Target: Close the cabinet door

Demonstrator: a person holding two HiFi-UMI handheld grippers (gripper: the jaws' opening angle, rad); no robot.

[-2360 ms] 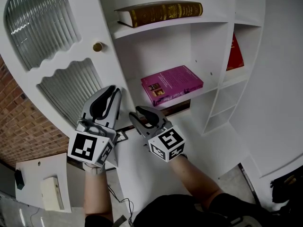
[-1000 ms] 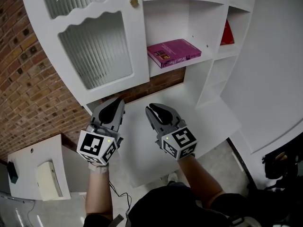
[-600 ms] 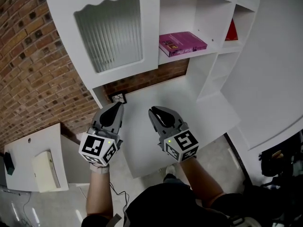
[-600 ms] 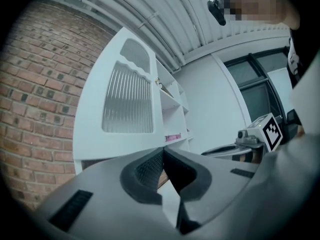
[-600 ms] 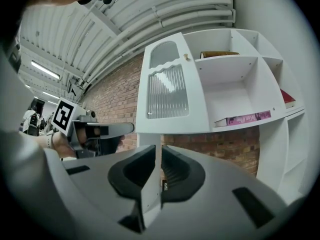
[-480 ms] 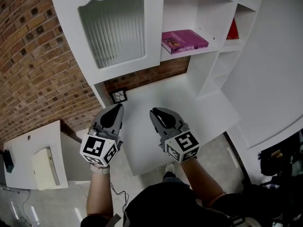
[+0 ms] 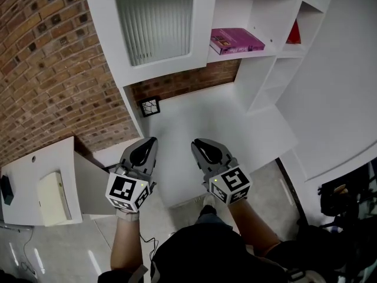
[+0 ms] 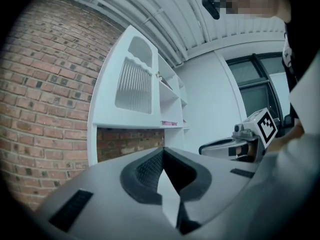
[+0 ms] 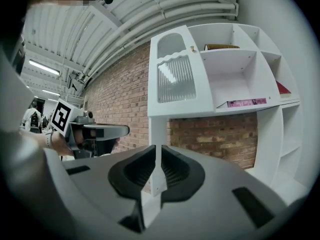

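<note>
The white cabinet door (image 7: pixel 156 22) with ribbed glass panes fills the top of the head view and lies flush with the cabinet front, left of the open shelves. The right gripper view shows the cabinet door (image 9: pixel 174 71) with its small brass knob (image 9: pixel 192 48) beside the shelf divider. Both grippers hang low and well back from the cabinet, above the white counter (image 7: pixel 235 128). My left gripper (image 7: pixel 152 140) is shut and holds nothing; in its own view the left gripper (image 8: pixel 163 150) has its pads meeting. My right gripper (image 7: pixel 195 142) is also shut and empty, the right gripper (image 9: pixel 155 148) showing only a slit.
A pink book (image 7: pixel 235 40) lies on an open shelf and a red book (image 7: pixel 293 34) stands further right. A brick wall (image 7: pixel 53 69) runs on the left. A socket plate (image 7: pixel 149 106) sits under the cabinet. A low white table (image 7: pixel 29 187) carries a beige box (image 7: pixel 52 198).
The door went from standing slightly ajar to flush with the cabinet front. Both grippers have since drawn back and sunk away from the cabinet, staying shut.
</note>
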